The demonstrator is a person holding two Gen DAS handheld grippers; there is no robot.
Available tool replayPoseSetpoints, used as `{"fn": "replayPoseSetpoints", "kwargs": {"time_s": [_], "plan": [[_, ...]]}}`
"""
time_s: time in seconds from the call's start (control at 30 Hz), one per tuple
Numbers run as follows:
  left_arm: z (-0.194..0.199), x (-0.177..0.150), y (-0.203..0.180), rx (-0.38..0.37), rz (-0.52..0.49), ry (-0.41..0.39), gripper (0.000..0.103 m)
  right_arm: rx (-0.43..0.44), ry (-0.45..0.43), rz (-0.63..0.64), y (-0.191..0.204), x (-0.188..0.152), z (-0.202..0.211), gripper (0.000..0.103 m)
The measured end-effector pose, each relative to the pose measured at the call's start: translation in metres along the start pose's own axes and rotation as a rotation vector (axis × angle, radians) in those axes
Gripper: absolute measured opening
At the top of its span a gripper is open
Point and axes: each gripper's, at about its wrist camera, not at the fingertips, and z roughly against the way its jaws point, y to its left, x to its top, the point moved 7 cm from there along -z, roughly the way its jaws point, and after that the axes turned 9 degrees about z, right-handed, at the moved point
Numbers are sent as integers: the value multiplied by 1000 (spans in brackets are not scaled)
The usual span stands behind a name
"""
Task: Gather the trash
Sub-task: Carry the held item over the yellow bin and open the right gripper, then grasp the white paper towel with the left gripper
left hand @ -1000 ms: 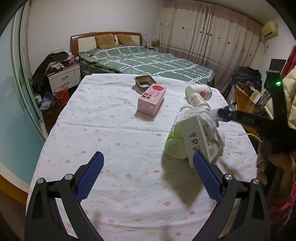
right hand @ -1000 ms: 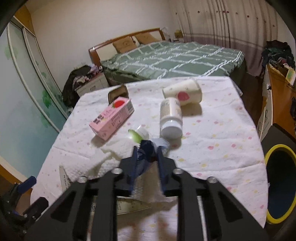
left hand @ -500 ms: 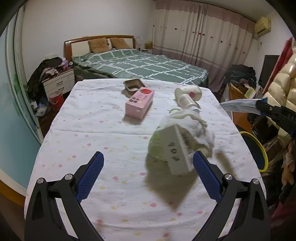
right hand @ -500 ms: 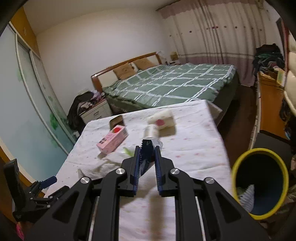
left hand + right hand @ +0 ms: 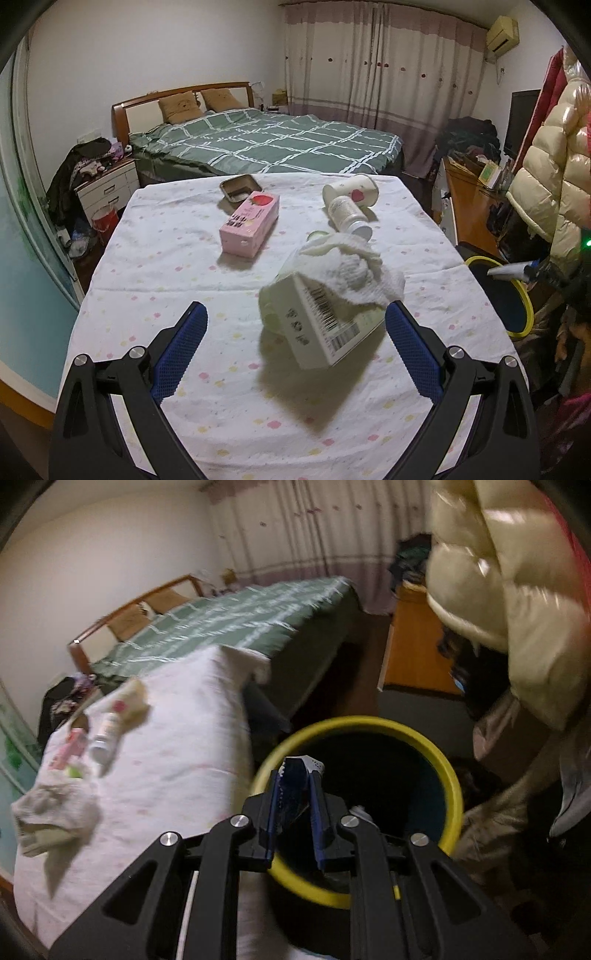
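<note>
In the right wrist view my right gripper (image 5: 294,777) is shut on a crumpled dark blue wrapper (image 5: 295,788), directly above the dark mouth of a yellow-rimmed bin (image 5: 369,725) beside the table. The left wrist view shows that gripper (image 5: 532,272) at the far right with the wrapper's silvery end (image 5: 504,271) sticking out over the bin (image 5: 524,299). My left gripper (image 5: 295,310) stands open above the table. A tilted white carton with a barcode (image 5: 321,328) lies just ahead between its blue fingers (image 5: 181,347), untouched, with a white cloth (image 5: 351,269) draped over it.
On the spotted tablecloth (image 5: 166,266) farther back lie a pink box (image 5: 251,225), a metal tin (image 5: 240,186), a tipped paper cup (image 5: 351,190) and a white bottle (image 5: 347,216). A bed stands behind the table. A puffy cream jacket (image 5: 517,590) hangs close above the bin.
My right gripper has swung off the table to the right with the wrapper and now hangs over the bin. The left gripper has shifted a little; the carton now sits centred between its fingers.
</note>
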Motion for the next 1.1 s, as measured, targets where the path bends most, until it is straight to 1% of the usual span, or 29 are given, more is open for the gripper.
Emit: {"fn": "replayPoseSetpoints", "kwargs": {"time_s": [0.1,0.2,0.27,0.33,0.4,0.5,0.7,0.83,1.0,1.07,1.1], "plan": [[-3,4,-7,-12,-12,8,95,-25,46,-16,-17,-12,-20,17],[-4,7,-16,-29,-30,15,95,-42,65,-29,-30,-18,-34,18],[-5,9,-22,-41,-40,20,95,-47,72,-38,-32,-19,-40,21],[-7,11,-26,-48,-50,21,95,-49,69,-46,-34,-19,-40,29],[-10,12,-29,-54,-55,27,95,-54,58,-42,-33,-18,-37,34],[-20,13,-33,-73,-54,49,95,-60,50,-35,-31,-14,-31,35],[-39,16,-37,-81,-79,82,95,-46,46,-30,-24,-13,-28,37],[-52,25,-42,-80,-121,98,95,-34,52,-26,-18,-15,-29,37],[-78,29,-52,-85,-176,158,95,-22,54,-33,-17,-17,-29,38],[-88,29,-53,-71,-185,178,93,-19,54,-35,-17,-17,-29,38],[-94,28,-54,-69,-191,192,90,-18,54,-36,-18,-17,-29,38]]}}
